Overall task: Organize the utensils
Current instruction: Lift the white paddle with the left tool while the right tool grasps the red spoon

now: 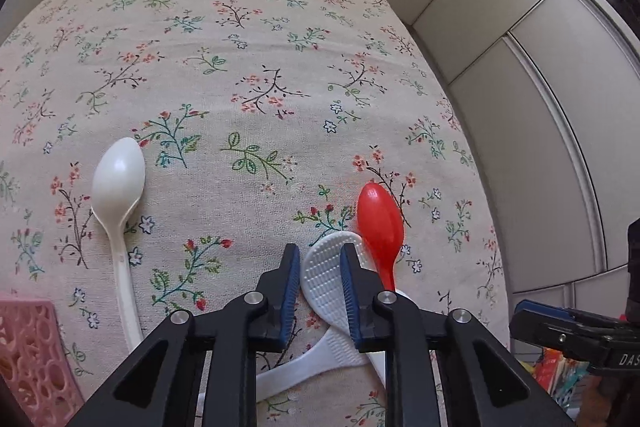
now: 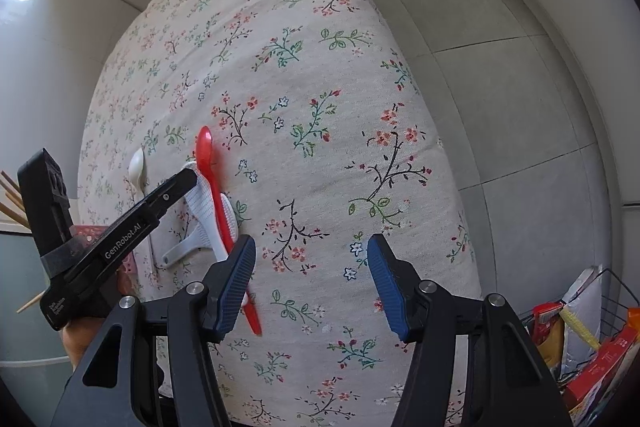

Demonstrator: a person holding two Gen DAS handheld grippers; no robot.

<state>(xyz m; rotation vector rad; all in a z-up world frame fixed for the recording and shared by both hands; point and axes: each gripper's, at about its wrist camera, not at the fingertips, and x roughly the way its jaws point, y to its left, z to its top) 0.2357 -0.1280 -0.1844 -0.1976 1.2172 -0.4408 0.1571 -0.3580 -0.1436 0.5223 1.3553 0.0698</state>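
Note:
A white ribbed rice paddle lies flat on the flowered tablecloth. My left gripper hovers right over its head, jaws a narrow gap apart, and the pads do not press on it. A red spoon lies beside the paddle, crossing a second white utensil that is mostly hidden. Farther left lies a white spoon. In the right wrist view my right gripper stands open over bare cloth, just right of the red spoon and the paddle. The left gripper shows there too.
A pink perforated basket sits at the table's near left corner. Wooden sticks poke in at the left edge. On the tiled floor to the right stands a wire basket of packets. The table's right edge drops off close to the red spoon.

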